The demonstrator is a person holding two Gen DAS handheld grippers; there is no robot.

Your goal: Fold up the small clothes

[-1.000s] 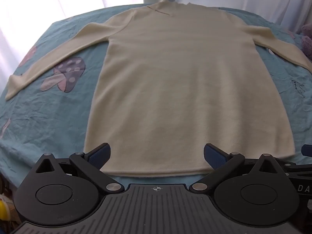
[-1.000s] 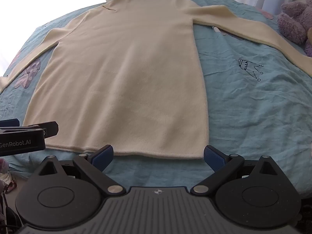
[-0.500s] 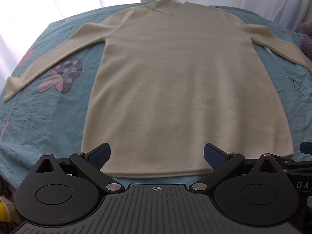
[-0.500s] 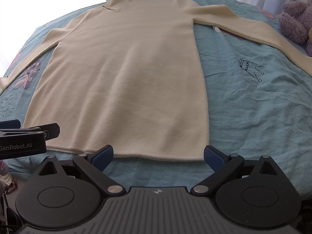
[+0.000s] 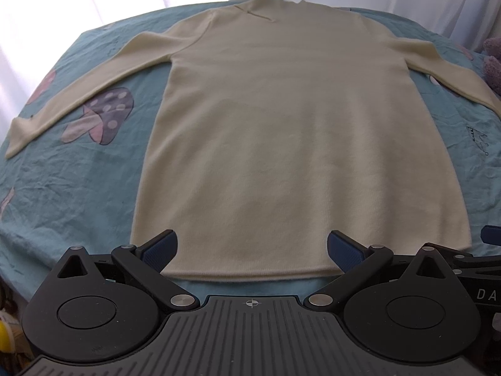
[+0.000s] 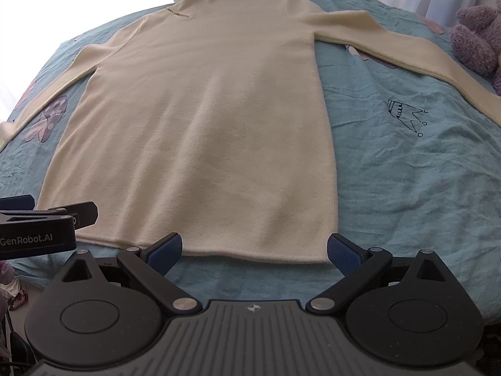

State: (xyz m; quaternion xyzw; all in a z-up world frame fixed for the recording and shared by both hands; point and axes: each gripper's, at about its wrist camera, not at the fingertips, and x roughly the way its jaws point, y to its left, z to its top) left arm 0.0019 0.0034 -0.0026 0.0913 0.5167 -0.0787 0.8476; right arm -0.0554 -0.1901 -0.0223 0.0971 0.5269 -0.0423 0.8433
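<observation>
Across blue bedsheet, spread flat: cream sweater, sleeves out, ready for folding. At hem's left corner, left gripper, fingers wide apart, empty. At hem's right corner, right gripper, likewise parted, poised for grabbing.
</observation>
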